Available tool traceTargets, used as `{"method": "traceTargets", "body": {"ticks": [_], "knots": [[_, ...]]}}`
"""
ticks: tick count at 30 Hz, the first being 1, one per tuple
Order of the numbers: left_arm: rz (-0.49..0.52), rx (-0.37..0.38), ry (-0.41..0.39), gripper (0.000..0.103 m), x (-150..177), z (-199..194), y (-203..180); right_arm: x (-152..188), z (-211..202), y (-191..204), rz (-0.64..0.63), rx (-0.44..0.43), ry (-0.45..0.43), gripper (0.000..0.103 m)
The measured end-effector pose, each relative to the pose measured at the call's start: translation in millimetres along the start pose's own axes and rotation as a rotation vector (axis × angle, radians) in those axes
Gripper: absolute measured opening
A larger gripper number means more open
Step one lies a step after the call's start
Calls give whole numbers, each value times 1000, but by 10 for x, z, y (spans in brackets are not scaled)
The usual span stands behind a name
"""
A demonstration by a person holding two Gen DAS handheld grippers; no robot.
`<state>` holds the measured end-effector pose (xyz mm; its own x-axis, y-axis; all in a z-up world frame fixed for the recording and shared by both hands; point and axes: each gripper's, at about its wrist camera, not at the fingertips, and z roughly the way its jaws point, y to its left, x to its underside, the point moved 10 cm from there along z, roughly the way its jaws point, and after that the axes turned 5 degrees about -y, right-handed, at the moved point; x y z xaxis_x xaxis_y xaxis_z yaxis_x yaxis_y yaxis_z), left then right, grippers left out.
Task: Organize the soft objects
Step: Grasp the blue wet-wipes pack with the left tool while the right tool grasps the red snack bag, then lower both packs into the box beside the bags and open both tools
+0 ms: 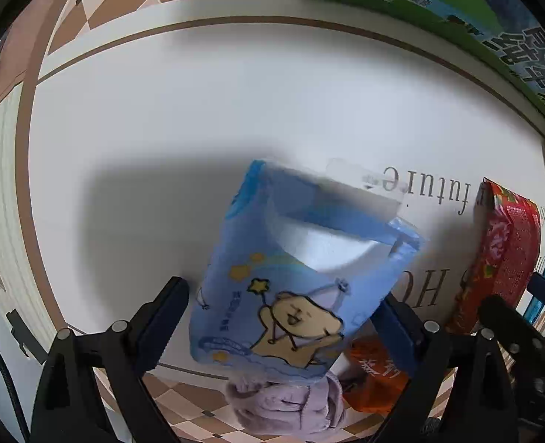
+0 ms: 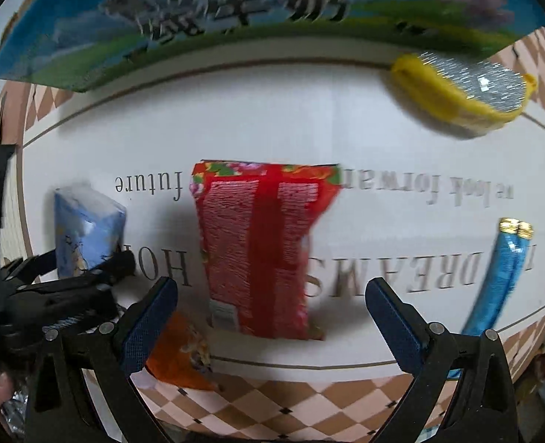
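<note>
In the left wrist view a blue tissue pack (image 1: 294, 280) with a bear drawing sits between my left gripper's (image 1: 283, 317) wide-open fingers, tilted, over the white mat (image 1: 198, 110); the left finger stands clear of it, the right finger is at its edge. A lilac cloth (image 1: 287, 406) lies below it. In the right wrist view my right gripper (image 2: 268, 306) is open, with the red snack bag (image 2: 261, 247) lying on the mat between and ahead of its fingers. The blue pack (image 2: 84, 229) and the left gripper (image 2: 69, 288) show at the left.
A large green-blue carton (image 2: 235, 11) stands along the mat's far edge. A yellow sponge with a silver scourer (image 2: 468, 88) lies far right. A blue wrapped stick (image 2: 501, 273) lies at the right. An orange packet (image 2: 180, 354) lies at the mat's near edge. The tablecloth around is checkered.
</note>
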<state>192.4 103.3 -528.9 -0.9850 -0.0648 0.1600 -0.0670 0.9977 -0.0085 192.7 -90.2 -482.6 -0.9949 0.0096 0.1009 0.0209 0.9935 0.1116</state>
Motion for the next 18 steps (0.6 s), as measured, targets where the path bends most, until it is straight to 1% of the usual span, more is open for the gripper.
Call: {"method": "traceTargets", "body": {"ticks": [2,3,4,5,6,7,8,9,10,12,13,14,15,16,17,18], "knots": [[12,-12,-8,96,15,9,-7,13,65,30,-1,14,10,102],[19,-14,-14,92,24,5,-18,20,85,38,-3,21,13,102],[25,-9,-20,85,40,-4,-40,34,108,44,-7,32,17,100],[26,-2,-21,81,60,-23,-73,41,121,47,-9,37,21,98],[30,-2,-27,72,73,-42,-94,61,137,44,-6,40,26,97],[39,-8,-35,64,77,-58,-111,61,151,54,-2,43,28,92],[48,-19,-43,61,81,-74,-125,84,167,43,-1,51,33,86],[61,-39,-53,58,87,-86,-134,100,181,32,-1,56,38,82],[73,-57,-58,55,100,-87,-145,126,203,16,-4,63,46,73],[81,-69,-63,52,118,-97,-178,133,181,16,-26,90,33,64],[80,-68,-64,49,130,-102,-193,143,157,41,-44,90,27,56],[79,-66,-64,47,139,-119,-209,165,158,79,-53,96,24,53],[74,-59,-69,44,156,-132,-219,176,133,94,-64,97,17,51],[71,-44,-74,42,175,-164,-238,181,115,104,-71,95,12,50],[68,-30,-80,42,162,-268,-229,228,143,242,-76,94,7,49],[65,-17,-89,42,97,-270,-190,250,111,239,-79,90,5,49]]}}
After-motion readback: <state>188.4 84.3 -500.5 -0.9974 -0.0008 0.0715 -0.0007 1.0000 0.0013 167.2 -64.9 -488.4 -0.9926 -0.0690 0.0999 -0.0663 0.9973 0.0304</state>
